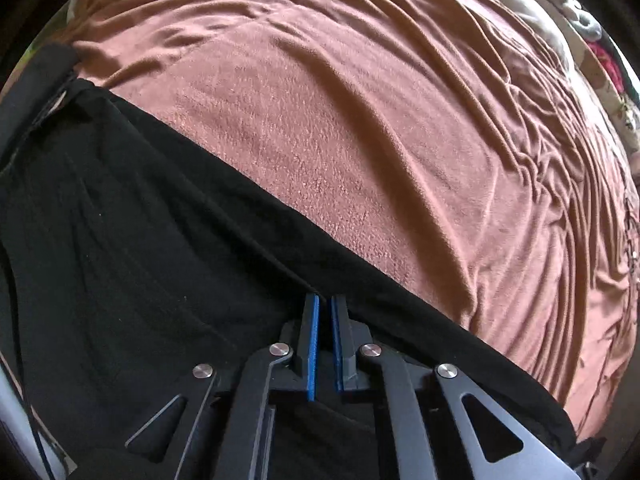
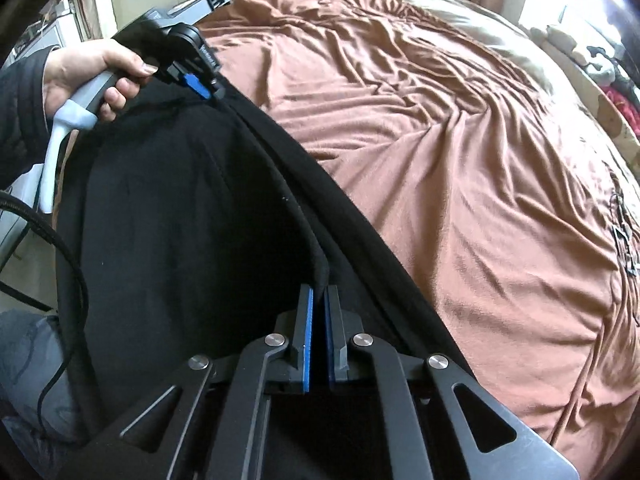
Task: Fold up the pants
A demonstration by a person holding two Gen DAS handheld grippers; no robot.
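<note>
Left gripper (image 1: 324, 300): at the bottom centre of the left wrist view, its blue-lined jaws drawn nearly together, pinching the edge of the black pants (image 1: 132, 248); it shows again in the upper left of the right wrist view (image 2: 210, 90), where its blue pads bite the far end of the same dark edge.

Right gripper (image 2: 320, 290): at the bottom centre of its own view, jaws narrowed to a slit, clamped on a thick rolled hem of the pants (image 2: 168, 208) that rises from between the pads.

Left hand (image 2: 100, 76): upper left of the right wrist view, wrapped around the pale grey handle of the left gripper; a dark sleeve (image 2: 20, 112) covers the wrist.

Pants, place: they fill the lower left of both views, their edge running as a diagonal from upper left to lower right, stretched between the two grippers.

Bedspread (image 1: 360, 120): pinkish-brown, creased, beneath the pants and filling the upper right of both views (image 2: 440, 140).

Cable (image 2: 76, 280): black, looping down the left side of the right wrist view.

Soft toys (image 2: 596, 60): small, at the far upper right edge, blurred.
</note>
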